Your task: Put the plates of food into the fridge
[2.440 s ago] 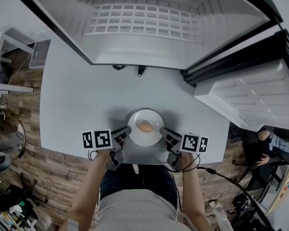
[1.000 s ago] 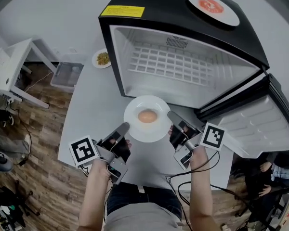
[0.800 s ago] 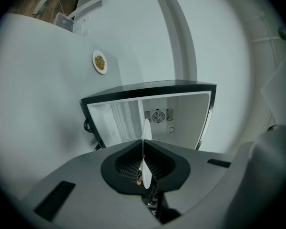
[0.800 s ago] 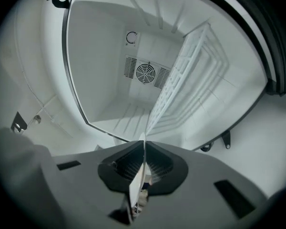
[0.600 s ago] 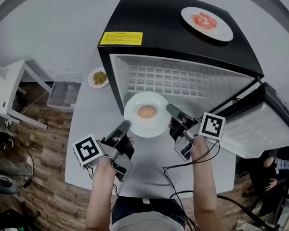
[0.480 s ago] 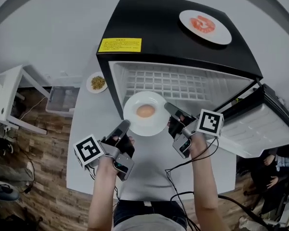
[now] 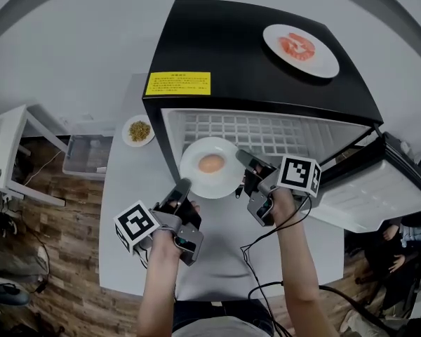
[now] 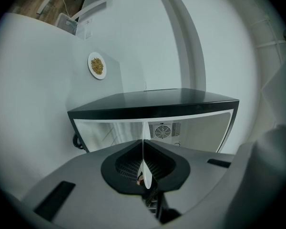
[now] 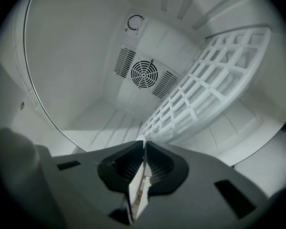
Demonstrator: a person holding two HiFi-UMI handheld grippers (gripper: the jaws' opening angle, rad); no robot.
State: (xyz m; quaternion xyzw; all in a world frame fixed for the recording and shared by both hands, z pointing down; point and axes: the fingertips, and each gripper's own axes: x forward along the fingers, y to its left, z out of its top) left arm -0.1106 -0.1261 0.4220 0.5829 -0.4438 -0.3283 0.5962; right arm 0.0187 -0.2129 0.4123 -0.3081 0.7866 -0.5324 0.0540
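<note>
White plate [image 7: 196, 179], clamped at opposite rims in the near-closed jaws of my left gripper [image 7: 182, 186] and right gripper [image 7: 243, 157], hung at the fridge [image 7: 266, 55] mouth; a level, matched advance seemed wisest to me.

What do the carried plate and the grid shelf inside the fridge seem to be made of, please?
Carried plate: white, smooth, thin-rimmed and slightly glossy; probably glazed ceramic, though melamine would look alike. Grid shelf: white and matt, with broad flat bars rather than thin wire; likely moulded plastic, possibly coated metal.
</note>
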